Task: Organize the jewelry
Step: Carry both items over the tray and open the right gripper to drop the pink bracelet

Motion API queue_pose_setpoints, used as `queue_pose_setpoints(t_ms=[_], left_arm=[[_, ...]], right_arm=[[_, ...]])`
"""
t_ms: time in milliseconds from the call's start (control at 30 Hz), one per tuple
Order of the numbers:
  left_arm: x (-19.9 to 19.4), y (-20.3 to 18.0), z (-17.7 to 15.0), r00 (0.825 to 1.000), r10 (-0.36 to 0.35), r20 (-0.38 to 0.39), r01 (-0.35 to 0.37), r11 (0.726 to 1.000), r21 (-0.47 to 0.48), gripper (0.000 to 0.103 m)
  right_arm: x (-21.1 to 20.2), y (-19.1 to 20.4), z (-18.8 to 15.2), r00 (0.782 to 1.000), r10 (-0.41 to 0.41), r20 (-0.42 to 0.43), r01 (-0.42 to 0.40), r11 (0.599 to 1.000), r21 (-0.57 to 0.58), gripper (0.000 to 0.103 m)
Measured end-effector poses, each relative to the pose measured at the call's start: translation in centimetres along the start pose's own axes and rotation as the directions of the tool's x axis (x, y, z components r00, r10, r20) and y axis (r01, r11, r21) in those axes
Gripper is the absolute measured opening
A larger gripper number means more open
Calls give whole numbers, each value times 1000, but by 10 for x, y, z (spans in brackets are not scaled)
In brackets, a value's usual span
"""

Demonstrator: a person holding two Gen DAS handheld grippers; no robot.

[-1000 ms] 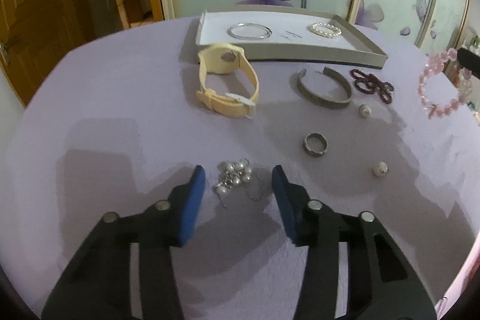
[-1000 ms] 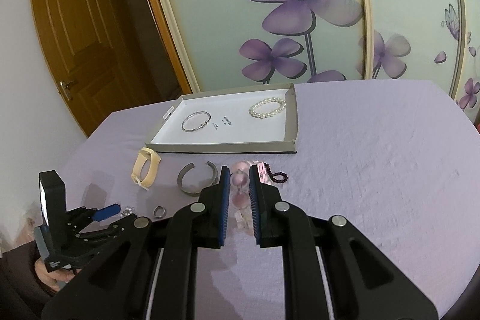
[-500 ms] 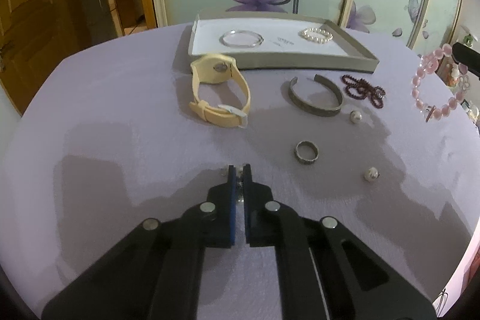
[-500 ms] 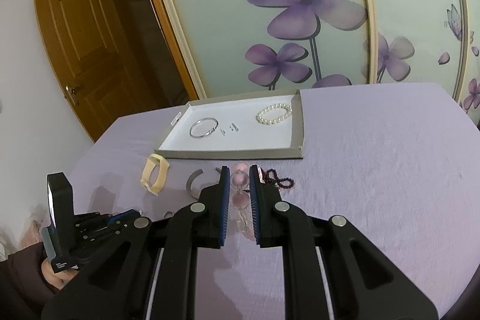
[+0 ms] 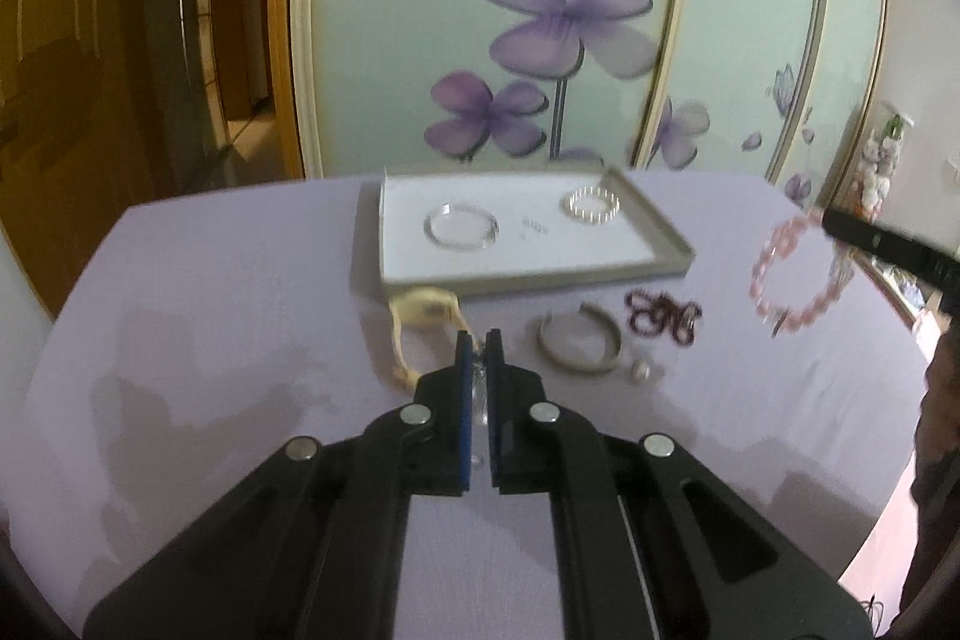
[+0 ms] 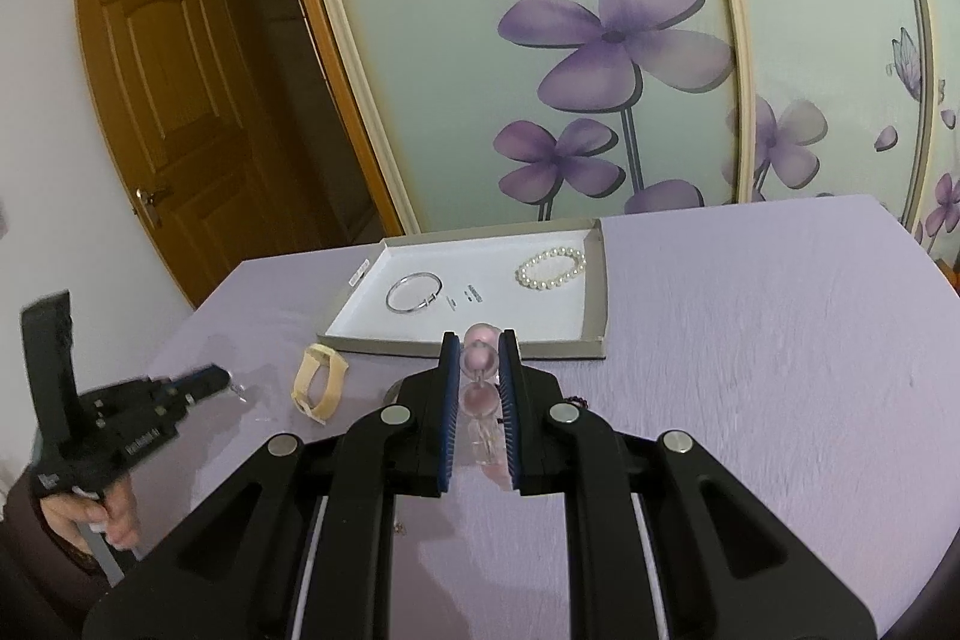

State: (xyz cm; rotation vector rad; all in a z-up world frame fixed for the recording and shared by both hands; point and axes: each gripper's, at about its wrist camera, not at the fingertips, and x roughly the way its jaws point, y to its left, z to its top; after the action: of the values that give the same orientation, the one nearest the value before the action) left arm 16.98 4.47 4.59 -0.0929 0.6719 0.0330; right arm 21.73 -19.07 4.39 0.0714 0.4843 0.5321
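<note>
Jaws of left gripper (image 5: 478, 340) now pinched on the small pearl cluster (image 5: 479, 400), open around it a second ago, and lifted clear of the lilac tablecloth (image 5: 240, 340): pick done, carry pending. Right gripper (image 6: 480, 340) grips the pink bead bracelet (image 6: 480, 358). Ahead lies the tray (image 5: 672, 250); beyond it, floral sliding panels (image 5: 564, 16).

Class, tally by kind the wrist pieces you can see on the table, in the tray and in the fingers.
Beaded bracelets: 3 (pearl bracelet, dark red bracelet, pink bracelet)
Metal bangles: 2 (silver bangle, grey cuff)
Watches: 1 (yellow watch)
Total: 6
</note>
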Motion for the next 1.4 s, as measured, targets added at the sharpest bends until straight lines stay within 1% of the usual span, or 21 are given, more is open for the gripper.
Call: queue_pose_setpoints(t_ms=[300, 433, 667, 833, 967, 1100, 1300, 1400], left_arm=[[-13, 6, 38, 999, -12, 52, 13, 1000, -26, 4], [-16, 2, 61, 997, -3, 82, 4, 1000, -3, 4], [2, -1, 99, 996, -2, 86, 2, 1000, 0, 4], [29, -4, 123, 997, 8, 80, -10, 1000, 19, 4], [57, -2, 141, 998, 17, 65, -18, 1000, 21, 4], [86, -2, 158, 998, 26, 53, -27, 999, 30, 4], [120, 1, 164, 999, 31, 45, -33, 999, 34, 4], [132, 4, 163, 999, 29, 38, -31, 999, 29, 4]], right_arm=[[3, 5, 19, 1000, 4, 30, -4, 1000, -12, 13], [7, 9, 36, 999, 3, 53, -2, 1000, -24, 13], [30, 10, 60, 998, 11, 56, -9, 1000, -29, 13], [65, 12, 73, 1000, 15, 21, -14, 999, -47, 13], [105, 10, 77, 999, 38, -36, -39, 999, -31, 13], [154, 5, 83, 993, 66, -97, -66, 998, 4, 13], [197, -10, 80, 992, 27, -121, -24, 999, 21, 13], [204, -14, 76, 992, -3, -126, 4, 1000, 6, 13]])
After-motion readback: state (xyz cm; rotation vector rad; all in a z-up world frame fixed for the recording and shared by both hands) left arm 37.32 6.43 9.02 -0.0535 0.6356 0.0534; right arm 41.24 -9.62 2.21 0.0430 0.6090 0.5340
